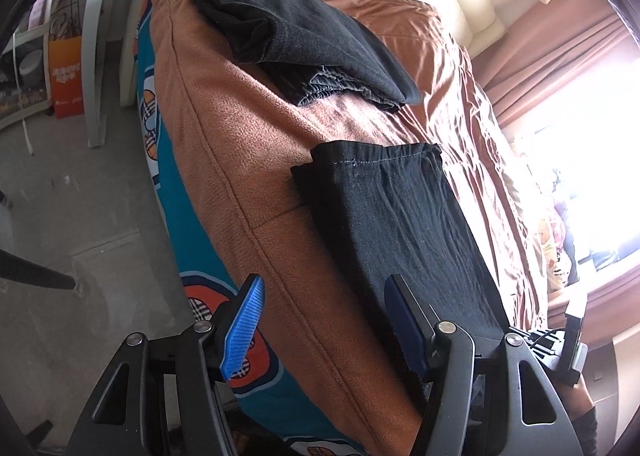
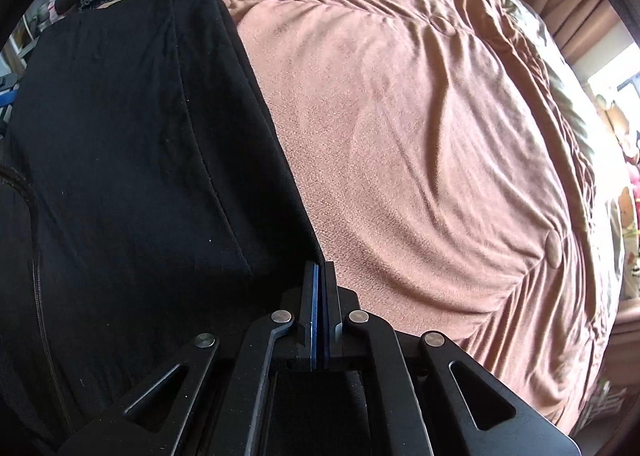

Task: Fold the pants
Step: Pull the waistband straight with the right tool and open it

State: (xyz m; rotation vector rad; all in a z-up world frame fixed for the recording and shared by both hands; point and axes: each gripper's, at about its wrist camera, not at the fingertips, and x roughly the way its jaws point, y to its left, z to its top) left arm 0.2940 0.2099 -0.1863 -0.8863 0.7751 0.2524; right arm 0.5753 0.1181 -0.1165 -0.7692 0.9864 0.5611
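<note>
Black pants [image 1: 396, 216] lie stretched along the brown blanket [image 1: 248, 160] on the bed, hem end away from me. My left gripper [image 1: 324, 320] is open, its blue fingers wide apart over the bed edge, the right finger [image 1: 404, 320] resting against the pants' near part. In the right wrist view the pants [image 2: 132, 160] fill the left half. My right gripper [image 2: 320, 276] is shut, its tips pinching the edge of the black fabric at the pants' corner.
A second black folded garment [image 1: 288, 36] lies farther along the bed. A teal patterned sheet [image 1: 188, 240] hangs over the bed side above the grey floor [image 1: 80, 196]. An orange bag [image 1: 66, 76] stands by a white frame. Brown curtains [image 1: 552, 68] and a bright window lie right.
</note>
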